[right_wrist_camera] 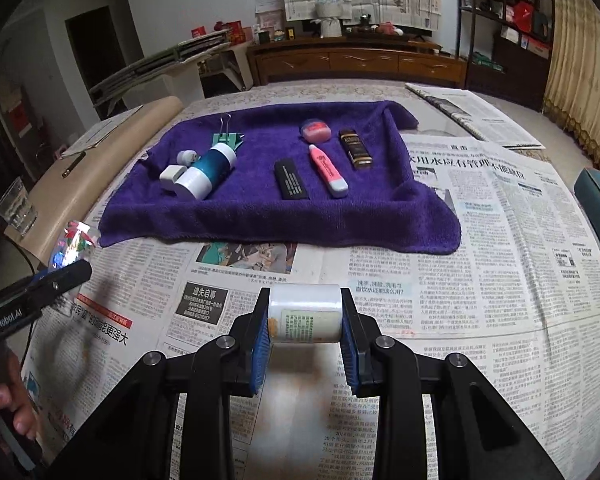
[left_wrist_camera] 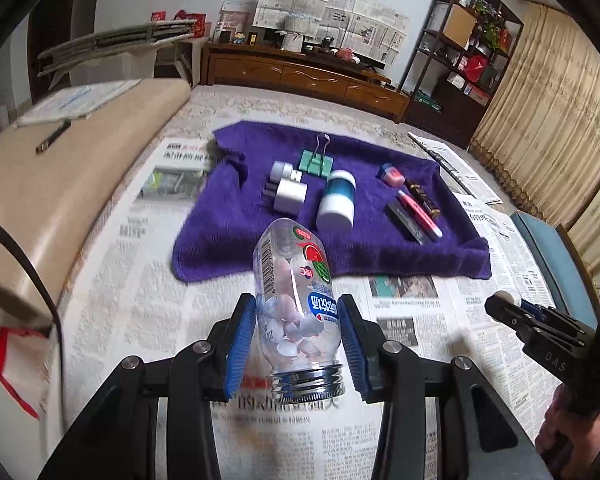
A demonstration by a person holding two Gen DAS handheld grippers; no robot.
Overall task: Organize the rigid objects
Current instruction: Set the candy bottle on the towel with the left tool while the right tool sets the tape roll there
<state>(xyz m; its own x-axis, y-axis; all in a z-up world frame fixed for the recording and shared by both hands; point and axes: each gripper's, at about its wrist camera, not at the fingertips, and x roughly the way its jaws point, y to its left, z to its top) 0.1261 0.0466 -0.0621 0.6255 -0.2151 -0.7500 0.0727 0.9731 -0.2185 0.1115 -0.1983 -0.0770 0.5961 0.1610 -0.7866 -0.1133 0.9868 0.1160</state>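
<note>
My left gripper (left_wrist_camera: 298,316) is shut on a clear plastic candy bottle (left_wrist_camera: 296,300) with a silver cap, held above the newspaper. My right gripper (right_wrist_camera: 305,316) is shut on a small white bottle (right_wrist_camera: 305,314) with a green label. A purple towel (left_wrist_camera: 340,248) (right_wrist_camera: 260,208) lies ahead. On it are a teal-and-white canister (left_wrist_camera: 337,200) (right_wrist_camera: 206,170), white plugs (left_wrist_camera: 289,196), a green binder clip (left_wrist_camera: 318,160), a pink highlighter (right_wrist_camera: 328,170), a black bar (right_wrist_camera: 291,180), a dark box (right_wrist_camera: 355,148) and a pink eraser (right_wrist_camera: 316,130).
Newspaper (right_wrist_camera: 480,240) covers the table. A beige padded bench (left_wrist_camera: 60,184) runs along the left with a glass (right_wrist_camera: 17,208) on it. A blue chair (left_wrist_camera: 548,256) stands at the right edge. A wooden cabinet (right_wrist_camera: 360,62) lines the far wall.
</note>
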